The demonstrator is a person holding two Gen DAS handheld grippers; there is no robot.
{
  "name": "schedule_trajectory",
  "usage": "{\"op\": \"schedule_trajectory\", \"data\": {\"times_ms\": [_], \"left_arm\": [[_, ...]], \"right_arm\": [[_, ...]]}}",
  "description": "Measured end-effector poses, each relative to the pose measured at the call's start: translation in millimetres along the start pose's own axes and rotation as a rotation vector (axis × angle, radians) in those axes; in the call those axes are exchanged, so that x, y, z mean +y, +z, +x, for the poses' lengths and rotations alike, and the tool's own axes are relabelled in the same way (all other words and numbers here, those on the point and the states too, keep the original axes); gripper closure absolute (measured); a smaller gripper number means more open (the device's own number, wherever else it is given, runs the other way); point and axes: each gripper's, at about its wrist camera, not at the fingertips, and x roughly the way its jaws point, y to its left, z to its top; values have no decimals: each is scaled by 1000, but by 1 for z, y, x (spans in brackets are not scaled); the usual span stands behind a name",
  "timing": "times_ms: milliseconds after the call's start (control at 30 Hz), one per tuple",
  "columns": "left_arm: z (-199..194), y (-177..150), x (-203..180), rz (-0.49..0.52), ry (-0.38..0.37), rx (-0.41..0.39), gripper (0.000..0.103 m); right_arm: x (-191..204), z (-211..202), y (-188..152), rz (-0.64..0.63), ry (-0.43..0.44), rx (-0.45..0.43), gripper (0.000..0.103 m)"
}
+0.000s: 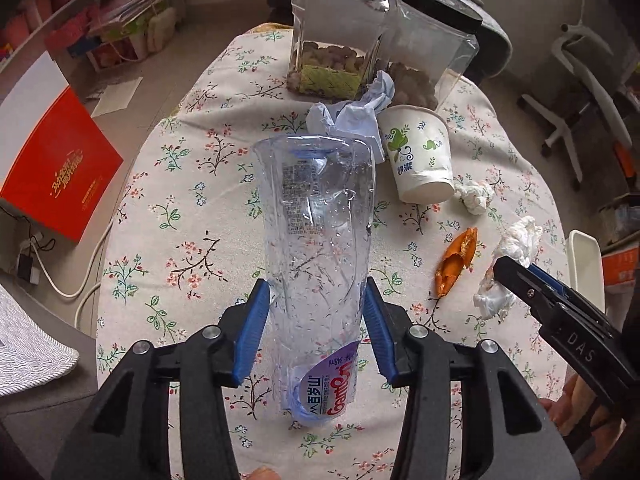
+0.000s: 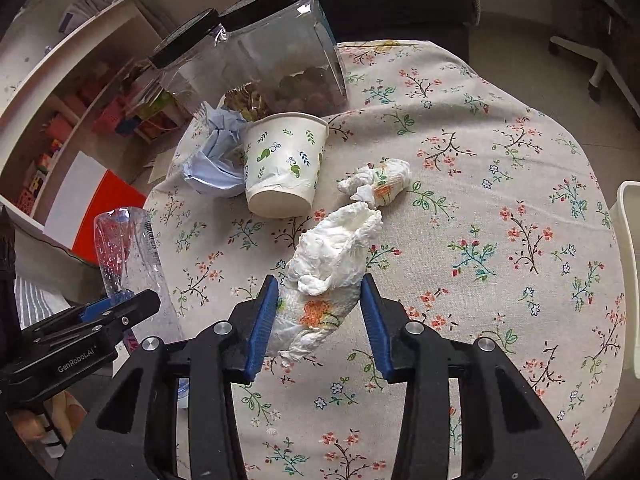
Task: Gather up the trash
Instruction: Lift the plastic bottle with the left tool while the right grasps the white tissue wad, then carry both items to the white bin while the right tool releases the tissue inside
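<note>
Two pieces of trash are in the claws at once, so the step in hand looks like pickup with both hands. The left gripper (image 1: 316,326) has its blue pads against the sides of an empty bottle (image 1: 316,240), clamped on it; the bottle points away from the camera, over the table (image 1: 168,216). The right gripper (image 2: 320,320) straddles a crumpled tissue (image 2: 328,276): its left pad touches the wad, but the right pad seems to stand just off it, so I judge the claw still apart and not yet gripping. No earlier view is at hand to say more. Next, the right claw must close fully on the tissue, then both loads go to a bin; a white container edge (image 2: 628,264) shows at the right of the table, though I cannot tell if that is the bin. Trash still lying on the floral cloth: a paper cup (image 2: 282,164) on its side, blue crumpled paper (image 2: 216,160) just beside it, a smaller tissue wad (image 2: 380,180) near the cup, and an orange peel (image 1: 456,264) beside the big tissue. Two jars (image 1: 340,32) with black lids stand at the far edge, clear of the work. The grippers sit close together, so lifting one could knock the other.
</note>
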Motion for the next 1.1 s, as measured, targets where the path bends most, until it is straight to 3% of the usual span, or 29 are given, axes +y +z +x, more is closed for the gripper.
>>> {"op": "schedule_trajectory", "data": {"times_ms": [167,400,633,1100], "left_arm": [[-33,7,-7,-40,-11,-130,63],[-71,8,-20,-57,-3,-334,64],[-99,10,-44,-52,-14,-474,64],[-121,6,-97,8,-54,-581,64]], "right_arm": [[0,-34,10,2,34,-102,63],[-1,-82,20,-42,15,-291,63],[-6,-121,21,-76,-5,-431,63],[-29,-158,16,-115,-97,-550,63]]}}
